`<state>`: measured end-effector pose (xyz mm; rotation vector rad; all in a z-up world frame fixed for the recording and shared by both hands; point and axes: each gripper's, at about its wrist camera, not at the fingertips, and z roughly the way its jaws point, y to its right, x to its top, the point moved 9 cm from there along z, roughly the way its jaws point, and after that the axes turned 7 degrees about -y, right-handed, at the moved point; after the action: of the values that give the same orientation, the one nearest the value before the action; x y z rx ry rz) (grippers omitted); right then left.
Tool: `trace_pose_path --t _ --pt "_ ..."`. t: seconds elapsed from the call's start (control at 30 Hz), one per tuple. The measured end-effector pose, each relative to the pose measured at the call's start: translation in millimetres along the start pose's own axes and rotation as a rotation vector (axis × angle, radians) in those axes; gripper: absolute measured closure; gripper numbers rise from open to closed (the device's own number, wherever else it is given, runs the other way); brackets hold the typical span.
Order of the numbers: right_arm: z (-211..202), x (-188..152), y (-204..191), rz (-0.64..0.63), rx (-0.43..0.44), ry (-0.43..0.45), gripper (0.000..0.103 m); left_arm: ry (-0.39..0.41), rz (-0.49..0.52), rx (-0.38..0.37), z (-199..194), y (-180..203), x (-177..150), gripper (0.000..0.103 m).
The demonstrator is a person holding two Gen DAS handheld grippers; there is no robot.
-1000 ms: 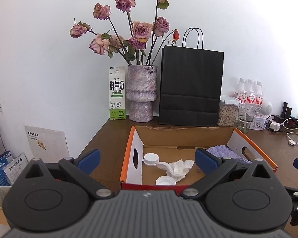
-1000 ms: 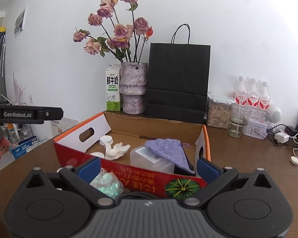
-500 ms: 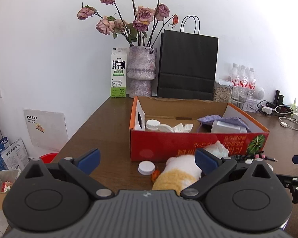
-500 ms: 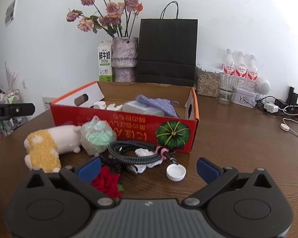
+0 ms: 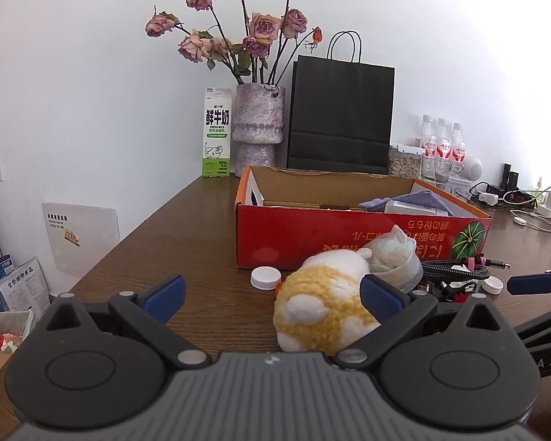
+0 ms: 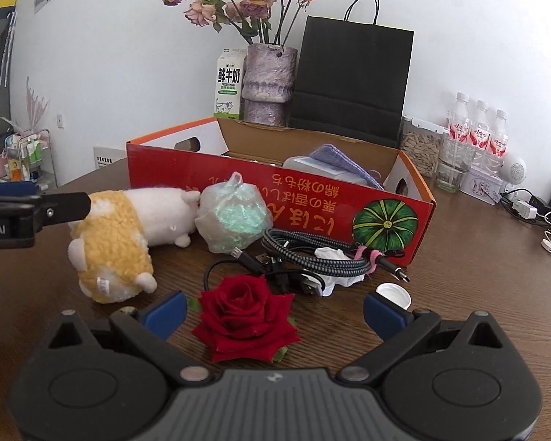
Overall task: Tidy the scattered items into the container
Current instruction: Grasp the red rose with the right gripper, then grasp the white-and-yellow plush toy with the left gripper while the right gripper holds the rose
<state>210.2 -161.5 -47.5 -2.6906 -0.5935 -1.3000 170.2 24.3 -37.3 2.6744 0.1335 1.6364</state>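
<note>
The right gripper point(image 6: 273, 310) is spread wide, holding nothing; its blue pads point(image 6: 167, 310) straddle a red rose point(image 6: 246, 318) lying on the table point(image 6: 477, 294) between them, though whether they touch it cannot be told. At 1 o'clock, right by the right pad, sits a white cap point(image 6: 393, 293). At 12 o'clock beyond the rose lies a coiled braided cable point(image 6: 312, 253) over a crumpled tissue point(image 6: 334, 279). At 11 o'clock a bagged green bundle point(image 6: 231, 218) leans against the box front, and at 10 o'clock a yellow-and-white plush point(image 6: 125, 235) lies on its side, its head against the bundle.

The left gripper point(image 5: 272, 296) is also wide open and empty. The plush point(image 5: 327, 301) lies at its 1 o'clock, close to the right pad point(image 5: 380, 297); contact cannot be told. A second white cap point(image 5: 265, 278) sits at 12 o'clock, just before the box.

The red box point(image 5: 312, 235) stands open-topped at 12 to 1 o'clock, holding a purple cloth point(image 5: 411, 198) over a grey-white pack point(image 5: 411, 207). Behind it, at 12 o'clock, stand a milk carton point(image 5: 216, 137), a vase point(image 5: 259, 123) of dried roses and a black bag point(image 5: 341, 115).
</note>
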Motion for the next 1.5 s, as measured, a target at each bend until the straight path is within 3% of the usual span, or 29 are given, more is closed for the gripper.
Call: trace_pose_path --t 0.17,0.37,0.4,0.43,0.47,0.53,0.73,1.13,1.27,1.5 --pt "-2.0 4.1 0.5 0.024 -0.002 0.026 0.004 -0.004 0.013 -0.006 3.0 4.5 -3.3 0.0" --pt "3.3 1.9 -0.5 0.025 0.024 -0.006 0.015 -0.017 -0.005 -0.009 5.1 2.0 -5.0 0.0" --pt "4.7 0.6 -2.6 0.022 0.046 -0.018 0.023 -0.017 -0.009 -0.009 5.3 1.4 -5.1 0.0" --pt "6.4 -2.1 -5.8 0.018 0.077 -0.034 0.045 -0.018 -0.012 -0.007 5.4 0.9 -5.2 0.0" --pt "8.2 -5.8 -8.8 0.019 0.105 -0.049 0.055 -0.019 -0.014 -0.008 5.5 0.6 -5.3 0.0" --pt "5.0 -8.5 -12.2 0.009 0.115 -0.035 0.063 -0.022 -0.016 -0.009 5.5 0.1 -6.4 0.0" --pt "-11.5 -5.4 -3.2 0.034 0.095 0.05 0.065 -0.014 0.008 -0.003 3.2 3.5 -7.2 0.0" --pt "-29.2 -14.5 24.8 0.087 0.049 0.089 0.065 -0.029 0.038 0.031 5.2 6.9 -4.1 0.0" --pt "-33.5 -11.6 31.0 0.103 0.042 0.102 0.065 -0.058 0.023 -0.03 6.9 11.9 15.9 0.0" --pt "-39.4 0.6 37.6 0.107 0.034 0.132 0.065 -0.244 0.074 -0.013 43.6 18.9 33.4 0.0"
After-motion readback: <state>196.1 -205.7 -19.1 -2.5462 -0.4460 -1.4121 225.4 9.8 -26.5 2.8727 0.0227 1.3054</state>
